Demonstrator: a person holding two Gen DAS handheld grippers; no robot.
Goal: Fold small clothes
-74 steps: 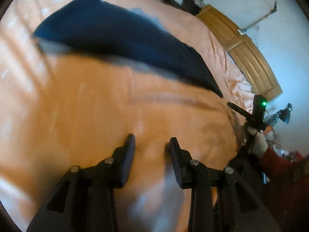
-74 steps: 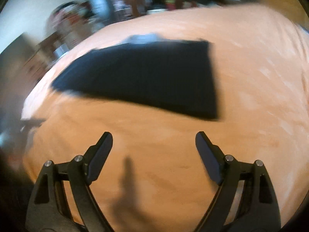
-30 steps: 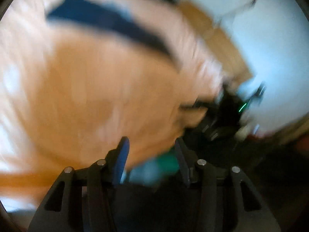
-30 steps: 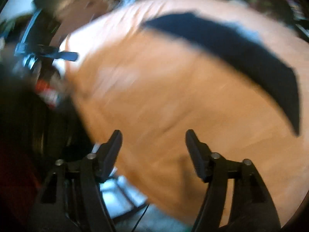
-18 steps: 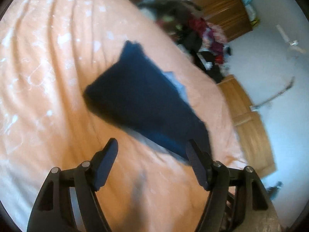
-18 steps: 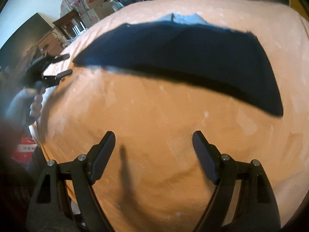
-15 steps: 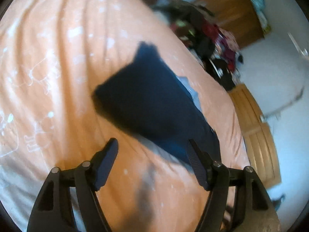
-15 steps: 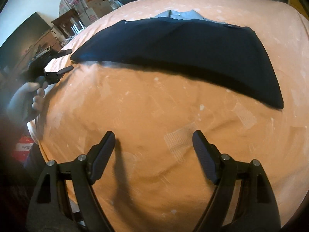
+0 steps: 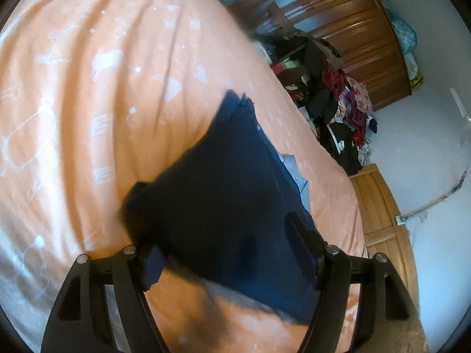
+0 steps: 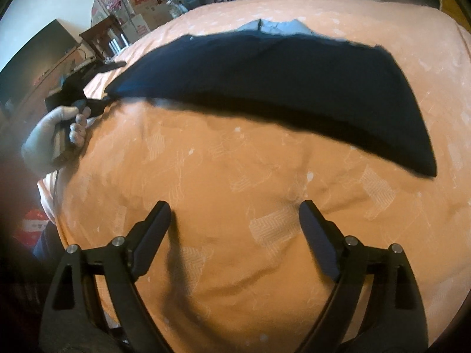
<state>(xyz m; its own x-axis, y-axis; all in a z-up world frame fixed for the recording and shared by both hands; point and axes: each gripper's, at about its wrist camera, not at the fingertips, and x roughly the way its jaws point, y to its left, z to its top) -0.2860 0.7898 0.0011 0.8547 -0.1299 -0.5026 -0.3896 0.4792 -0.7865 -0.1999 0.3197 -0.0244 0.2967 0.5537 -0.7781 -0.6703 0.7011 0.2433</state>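
A dark navy garment (image 9: 229,194) lies flat on the orange bedsheet (image 9: 88,94), with a grey piece (image 9: 291,163) showing under its far edge. My left gripper (image 9: 226,253) is open, its fingers spread wide on either side of the garment's near corner. The cloth hides the left fingertip. In the right wrist view the same garment (image 10: 279,82) stretches across the bed, and my left gripper (image 10: 117,82), held by a gloved hand (image 10: 50,138), sits at its left corner. My right gripper (image 10: 235,226) is open over bare sheet, well short of the garment.
A wooden wardrobe (image 9: 353,44) and a heap of clothes (image 9: 338,103) stand beyond the bed. The wooden bed frame (image 9: 379,214) runs along the right. Boxes and a chair (image 10: 123,29) crowd the far left corner.
My left gripper has closed in on the garment, so its corner now lies between the open fingers. The right gripper has hardly moved.
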